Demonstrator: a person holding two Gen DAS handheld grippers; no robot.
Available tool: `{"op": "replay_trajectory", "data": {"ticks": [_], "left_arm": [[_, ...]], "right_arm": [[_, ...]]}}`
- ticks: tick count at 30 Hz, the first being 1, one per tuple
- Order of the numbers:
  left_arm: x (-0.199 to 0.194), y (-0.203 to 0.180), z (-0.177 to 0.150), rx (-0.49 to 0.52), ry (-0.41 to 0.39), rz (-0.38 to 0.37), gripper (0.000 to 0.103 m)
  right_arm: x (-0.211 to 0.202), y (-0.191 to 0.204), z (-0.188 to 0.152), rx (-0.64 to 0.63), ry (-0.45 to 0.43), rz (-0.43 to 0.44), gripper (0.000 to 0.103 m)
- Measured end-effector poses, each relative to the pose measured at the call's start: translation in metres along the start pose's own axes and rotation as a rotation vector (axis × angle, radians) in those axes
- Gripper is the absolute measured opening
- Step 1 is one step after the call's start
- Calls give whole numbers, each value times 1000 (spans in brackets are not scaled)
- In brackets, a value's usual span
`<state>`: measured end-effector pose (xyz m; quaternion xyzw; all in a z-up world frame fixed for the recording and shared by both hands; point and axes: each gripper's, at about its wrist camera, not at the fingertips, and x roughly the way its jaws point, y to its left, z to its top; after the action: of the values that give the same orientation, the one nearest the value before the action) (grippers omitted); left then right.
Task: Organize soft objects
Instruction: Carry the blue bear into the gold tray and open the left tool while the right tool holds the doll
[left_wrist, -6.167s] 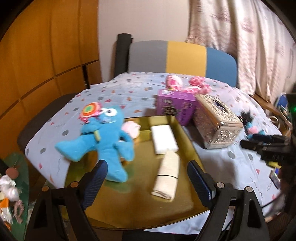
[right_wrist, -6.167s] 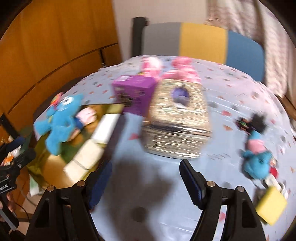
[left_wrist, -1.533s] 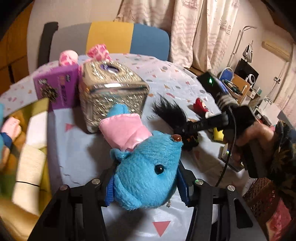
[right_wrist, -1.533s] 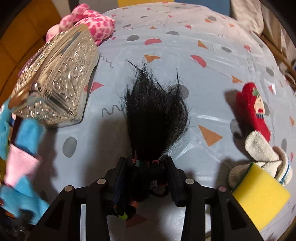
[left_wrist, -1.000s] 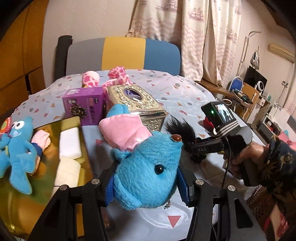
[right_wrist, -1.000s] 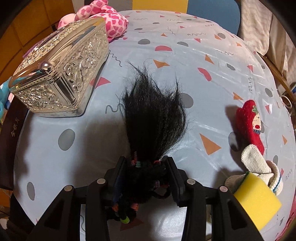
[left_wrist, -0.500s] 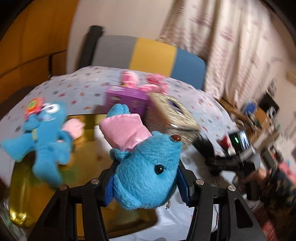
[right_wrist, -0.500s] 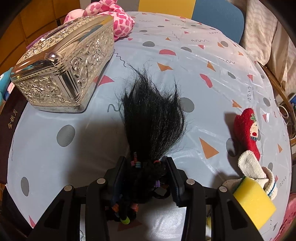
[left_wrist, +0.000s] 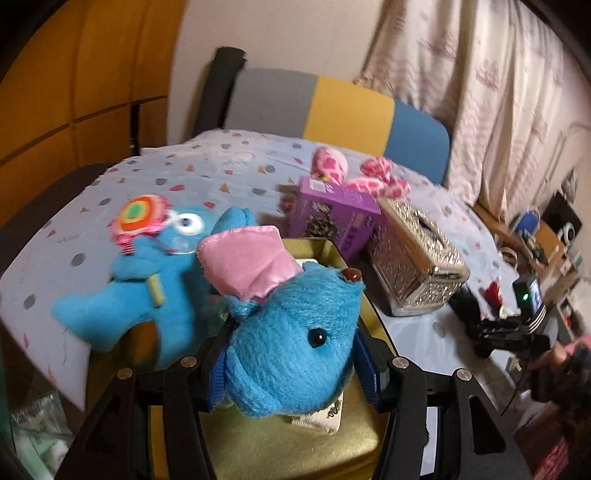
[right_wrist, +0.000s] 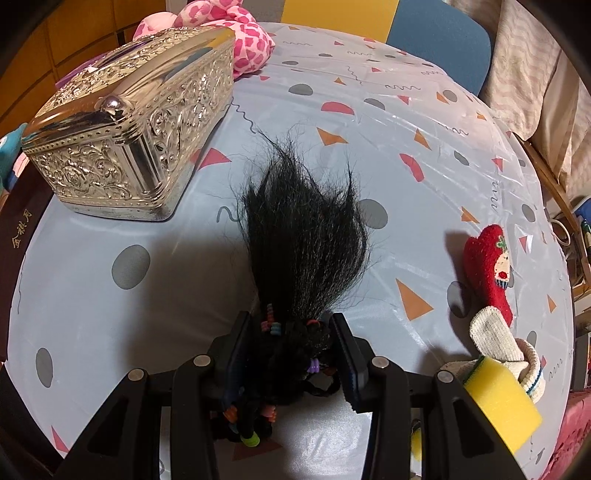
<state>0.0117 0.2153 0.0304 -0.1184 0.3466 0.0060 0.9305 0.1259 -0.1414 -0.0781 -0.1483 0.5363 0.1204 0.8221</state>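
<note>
My left gripper (left_wrist: 291, 358) is shut on a small blue plush with a pink ear (left_wrist: 291, 332) and holds it above the gold tray (left_wrist: 295, 446). A blue monster plush with a lollipop (left_wrist: 147, 288) lies on the tray's left side. A rolled cream cloth (left_wrist: 317, 421) shows under the held plush. My right gripper (right_wrist: 291, 354) is shut on a black hair tuft with coloured bands (right_wrist: 303, 251), low over the tablecloth. The right gripper also shows in the left wrist view (left_wrist: 506, 328).
A silver ornate box (right_wrist: 129, 122) and a purple box (left_wrist: 332, 214) stand right of the tray. A pink spotted plush (left_wrist: 354, 173) lies behind them. A red sock (right_wrist: 487, 266), a cream sock (right_wrist: 498, 343) and a yellow sponge (right_wrist: 498, 402) lie at the right.
My left gripper has swung left with the blue plush, from beside the silver box to above the gold tray. My right gripper has stayed on the hair tuft, barely moving.
</note>
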Motion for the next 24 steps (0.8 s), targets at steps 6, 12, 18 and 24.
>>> {"op": "replay_trajectory", "data": {"ticks": [6,12,18,24], "left_arm": [[49,-16,10,94,61,16,61],[92,-15,16,151,96,97,78],[81,-10,9,115,71,122,88],[52,-12,-4,65,28,152,97]], "right_arm": [[2,-3,1,-1,1,1,43],[3,-3,2,-1,1,1,43],[5,-5,2,-6,2,0,43],[4,-5,1,-18,-3,-8,43]]}}
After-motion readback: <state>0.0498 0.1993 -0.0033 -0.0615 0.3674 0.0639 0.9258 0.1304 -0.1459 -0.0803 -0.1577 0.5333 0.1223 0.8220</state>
